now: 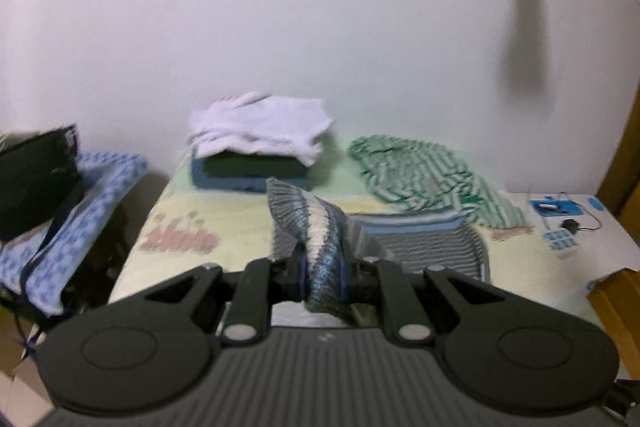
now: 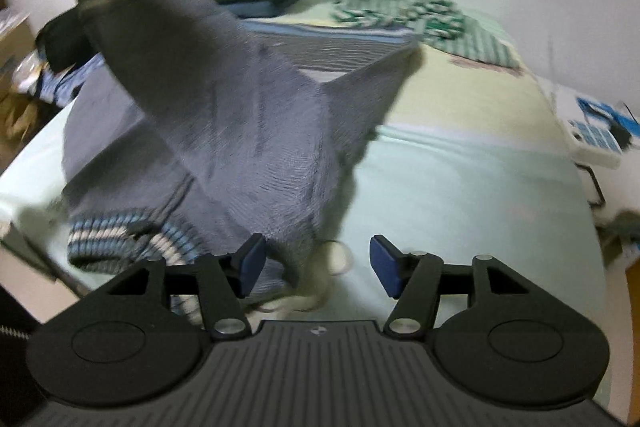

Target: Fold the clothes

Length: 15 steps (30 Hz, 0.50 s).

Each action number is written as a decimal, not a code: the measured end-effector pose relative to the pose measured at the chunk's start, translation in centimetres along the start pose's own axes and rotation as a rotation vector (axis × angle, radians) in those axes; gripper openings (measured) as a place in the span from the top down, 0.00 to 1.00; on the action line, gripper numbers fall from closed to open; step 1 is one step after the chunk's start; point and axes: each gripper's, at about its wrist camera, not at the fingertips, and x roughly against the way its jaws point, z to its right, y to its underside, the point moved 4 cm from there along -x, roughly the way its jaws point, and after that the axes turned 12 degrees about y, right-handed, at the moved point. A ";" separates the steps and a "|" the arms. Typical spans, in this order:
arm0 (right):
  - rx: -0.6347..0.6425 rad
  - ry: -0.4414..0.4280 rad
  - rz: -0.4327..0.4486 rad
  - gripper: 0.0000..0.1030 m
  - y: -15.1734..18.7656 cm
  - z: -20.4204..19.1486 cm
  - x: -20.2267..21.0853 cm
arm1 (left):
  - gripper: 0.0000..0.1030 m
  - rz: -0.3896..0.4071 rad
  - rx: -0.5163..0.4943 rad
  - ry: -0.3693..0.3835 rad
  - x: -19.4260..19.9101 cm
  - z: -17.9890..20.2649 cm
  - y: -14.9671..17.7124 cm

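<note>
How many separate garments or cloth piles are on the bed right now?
3: grey striped knit sweater in front, lifted by one end; green-and-white striped garment back right; white cloth topping a folded stack behind. Stack layers uncounted.

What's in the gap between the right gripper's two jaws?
In the right wrist view, the right gripper stands open; a fold of the grey striped sweater hangs into the gap nearer one jaw, with pale green bedsheet beyond.
</note>
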 end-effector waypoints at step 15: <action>0.042 0.044 -0.023 0.88 -1.1 -1.0 -1.8 | 0.90 -0.036 0.095 -0.028 1.9 -4.5 2.6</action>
